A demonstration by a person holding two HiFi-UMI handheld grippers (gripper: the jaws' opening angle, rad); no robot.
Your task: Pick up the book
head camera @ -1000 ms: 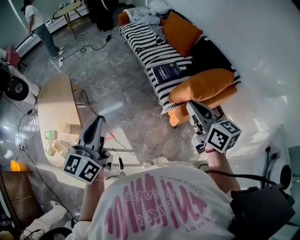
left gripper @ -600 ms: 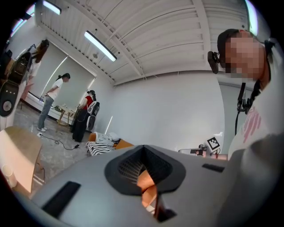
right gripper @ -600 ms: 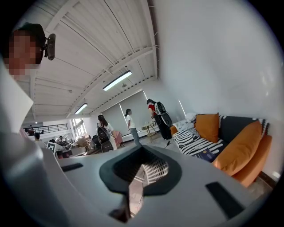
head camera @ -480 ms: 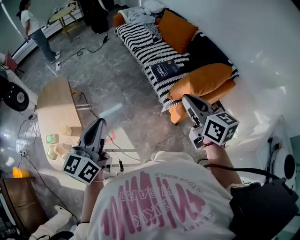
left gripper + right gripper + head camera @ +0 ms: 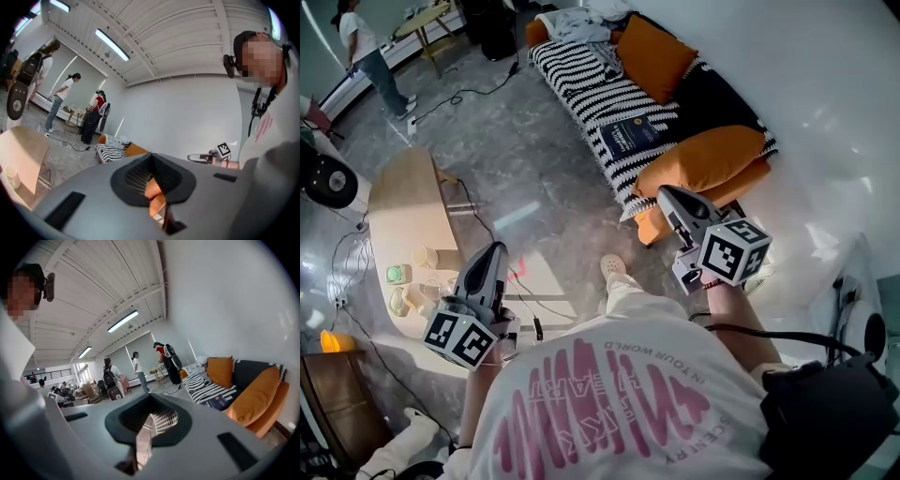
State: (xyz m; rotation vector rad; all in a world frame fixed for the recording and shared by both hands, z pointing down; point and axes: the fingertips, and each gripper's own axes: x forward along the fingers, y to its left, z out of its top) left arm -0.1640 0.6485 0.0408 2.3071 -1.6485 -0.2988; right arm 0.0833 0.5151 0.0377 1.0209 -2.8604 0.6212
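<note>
Navy and flat, the book [image 5: 633, 134] lies on the striped throw of the sofa [image 5: 581, 80], beside a big orange cushion [image 5: 703, 159], well ahead of both tools. In the head view, a shoe [image 5: 614, 267] has swung forward into sight that was not there a second ago. The sofa has also slid a little closer, so the person seems to be walking towards the book and no reach has begun. The left gripper [image 5: 492, 248] is carried low near the pale wooden table [image 5: 403, 206], its tip towards the floor ahead. The right gripper [image 5: 664, 192] is raised higher at the cushion's near end, tip aimed roughly at the sofa, well short of the book. In the left gripper view, the left gripper [image 5: 154, 197] has its jaws drawn to a narrow slit with nothing between them, and it tilts upward at the far wall. In the right gripper view, the right gripper [image 5: 145, 432] is likewise pinched nearly together and empty. The book [image 5: 216, 402] sits off to the right on the stripes, not lined up with the jaws, which will need to spread before any grasp.
</note>
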